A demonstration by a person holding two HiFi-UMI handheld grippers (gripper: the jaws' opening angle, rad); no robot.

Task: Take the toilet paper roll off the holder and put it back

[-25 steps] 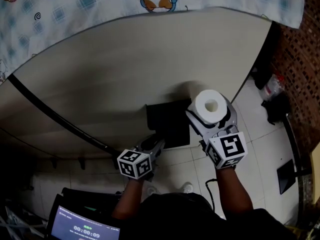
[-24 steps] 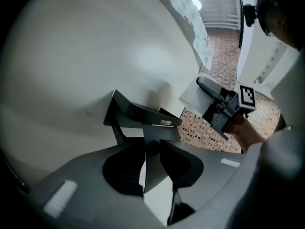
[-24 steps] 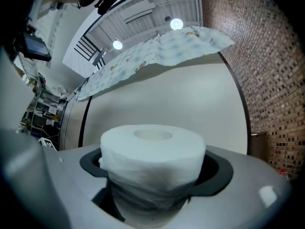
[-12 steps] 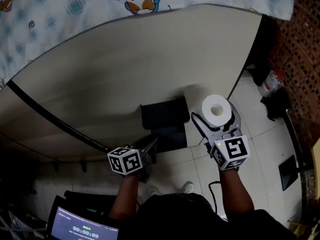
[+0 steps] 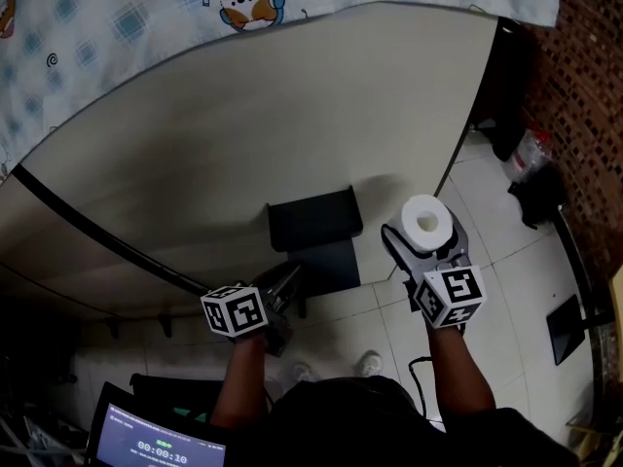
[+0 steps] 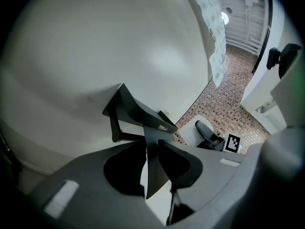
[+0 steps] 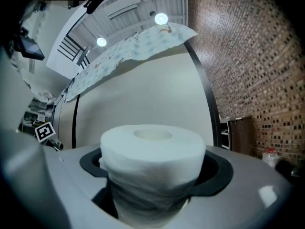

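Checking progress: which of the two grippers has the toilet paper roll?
The right gripper: the white roll stands between its jaws. The left gripper, jaws just closing, has the black holder's flap between them.

The head view looks steeply down from above at the pale wall (image 5: 292, 115) and black holder (image 5: 313, 217). Each gripper view sits low and close — facing that same wall; the left one shares the holder.
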